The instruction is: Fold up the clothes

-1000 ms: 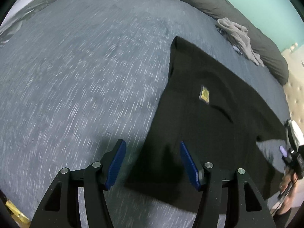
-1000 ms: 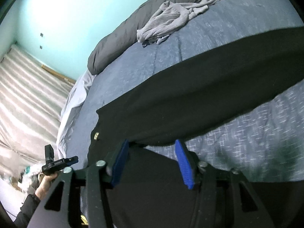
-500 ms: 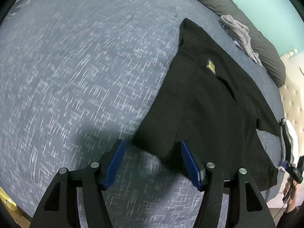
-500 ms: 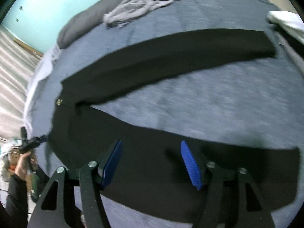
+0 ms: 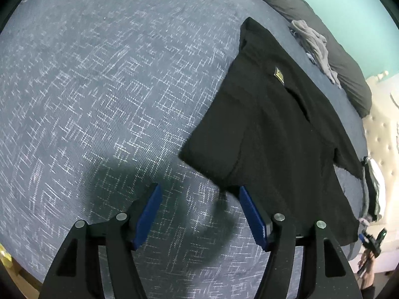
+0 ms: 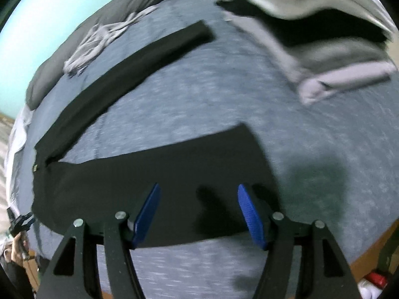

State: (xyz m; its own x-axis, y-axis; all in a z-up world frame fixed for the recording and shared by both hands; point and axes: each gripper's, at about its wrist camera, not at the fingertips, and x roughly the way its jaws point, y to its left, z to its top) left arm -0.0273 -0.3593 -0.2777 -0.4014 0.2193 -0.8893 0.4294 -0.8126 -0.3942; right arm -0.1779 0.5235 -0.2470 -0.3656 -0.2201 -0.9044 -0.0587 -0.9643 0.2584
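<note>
**Black trousers spread on the bed, both grippers empty above them**

The black fabric trousers [image 6: 149, 174] lie flat on the blue-grey patterned bedspread [image 5: 99, 99], legs splayed apart: one leg under the right gripper [image 6: 197, 214], the other stretching toward a crumpled grey garment [image 6: 99, 39]. The left gripper [image 5: 199, 214] hovers just off the waist corner. Both pairs of blue fingers are released, gripping nothing.

Risks, as I judge them: pinching bedspread together with the thin cloth, or catching only one layer, so a fold drags askew. The stacked pale clothes [image 6: 311, 25] nearby could get nudged.

A small yellow label [image 5: 279, 74] shows near the waistband; its writing is too small to read.
</note>
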